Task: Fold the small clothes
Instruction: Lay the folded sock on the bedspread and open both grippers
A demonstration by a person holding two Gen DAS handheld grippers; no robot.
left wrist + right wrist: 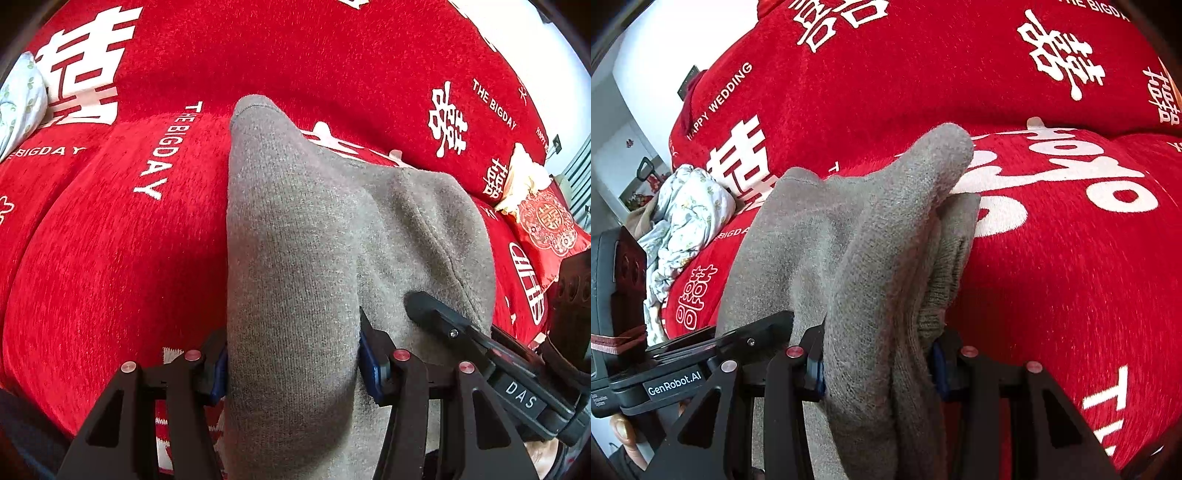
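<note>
Gripping the grey garment (295, 240) above the red blanket (110, 258), both grippers have jaws clamped on bunched cloth. Left gripper (293, 363) and right gripper (879, 363) sit side by side, likely carrying a folded edge across.

A red chenille cover (110, 258) printed with white double-happiness characters and the words "THE BIGDAY" and "HAPPY WEDDING" spreads over the cushioned seat and its backrest. At one end lies a crumpled pale floral cloth (687, 214), with a bit of tan fabric (641, 221) just beside it. At the other end sits a red cushion (550, 225) with an ornate medallion print, and a cream-coloured soft item (524, 177) rests against it.
</note>
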